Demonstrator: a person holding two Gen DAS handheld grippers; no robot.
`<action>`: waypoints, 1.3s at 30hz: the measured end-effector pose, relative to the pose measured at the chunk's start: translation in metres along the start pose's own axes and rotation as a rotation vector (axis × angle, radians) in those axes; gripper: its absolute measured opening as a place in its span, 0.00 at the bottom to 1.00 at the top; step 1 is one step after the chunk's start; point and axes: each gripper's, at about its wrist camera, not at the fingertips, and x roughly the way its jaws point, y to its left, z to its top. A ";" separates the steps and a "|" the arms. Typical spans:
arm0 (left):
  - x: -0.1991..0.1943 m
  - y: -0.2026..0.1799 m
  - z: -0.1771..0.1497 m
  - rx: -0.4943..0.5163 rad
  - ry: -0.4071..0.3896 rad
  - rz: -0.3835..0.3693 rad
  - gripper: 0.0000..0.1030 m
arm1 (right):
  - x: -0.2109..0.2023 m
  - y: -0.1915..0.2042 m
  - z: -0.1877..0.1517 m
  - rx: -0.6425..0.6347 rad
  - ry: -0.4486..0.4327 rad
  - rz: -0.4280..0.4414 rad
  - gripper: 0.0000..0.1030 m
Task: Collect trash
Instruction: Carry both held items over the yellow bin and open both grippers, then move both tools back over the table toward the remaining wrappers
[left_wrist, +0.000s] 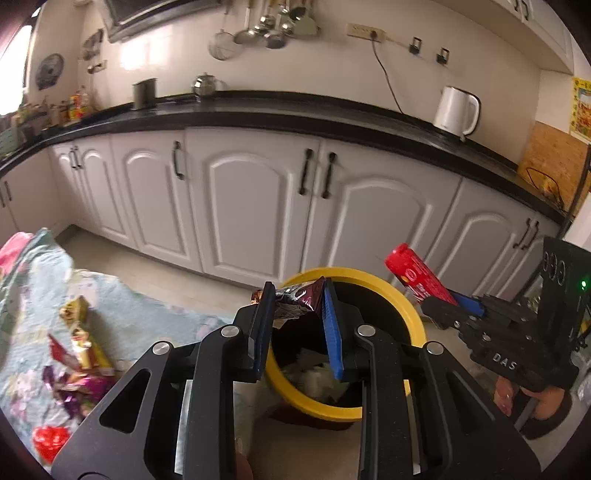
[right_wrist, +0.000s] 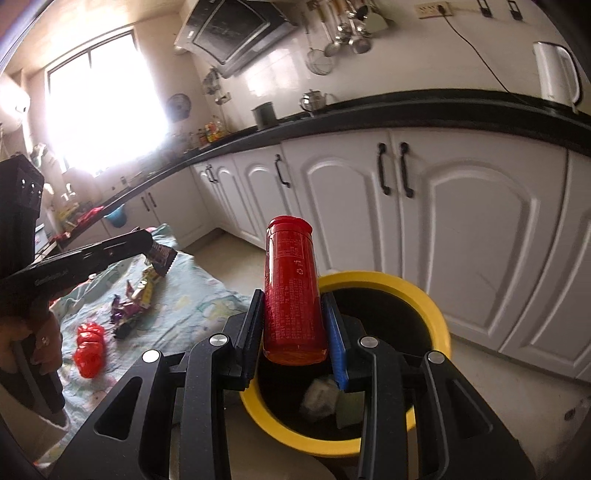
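My left gripper (left_wrist: 297, 306) is shut on a crumpled dark maroon snack wrapper (left_wrist: 299, 301), held just over the near rim of the yellow-rimmed trash bin (left_wrist: 417, 317). My right gripper (right_wrist: 293, 328) is shut on a red plastic canister (right_wrist: 291, 288) that stands upright between the pads, above the yellow-rimmed bin (right_wrist: 439, 314). In the left wrist view the right gripper (left_wrist: 448, 304) comes in from the right with the red canister (left_wrist: 415, 275). In the right wrist view the left gripper (right_wrist: 147, 245) sits at the left with the wrapper (right_wrist: 162, 260). White crumpled paper (right_wrist: 319, 397) lies inside the bin.
A floral cloth (left_wrist: 40, 295) at the left carries several wrappers (left_wrist: 79, 347) and a red crumpled piece (right_wrist: 88, 349). White cabinets (left_wrist: 258, 206) under a black counter (left_wrist: 295, 110) run behind the bin. A white kettle (left_wrist: 456, 114) stands on the counter. A person's hand (right_wrist: 40, 343) grips the left handle.
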 end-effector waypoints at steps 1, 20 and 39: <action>0.005 -0.005 -0.001 0.005 0.009 -0.010 0.18 | 0.000 -0.004 -0.001 0.007 0.002 -0.008 0.29; 0.075 -0.030 -0.026 0.016 0.146 -0.107 0.18 | 0.032 -0.046 -0.026 0.089 0.122 -0.064 0.30; 0.117 -0.016 -0.029 -0.062 0.170 -0.133 0.59 | 0.037 -0.061 -0.025 0.127 0.112 -0.117 0.49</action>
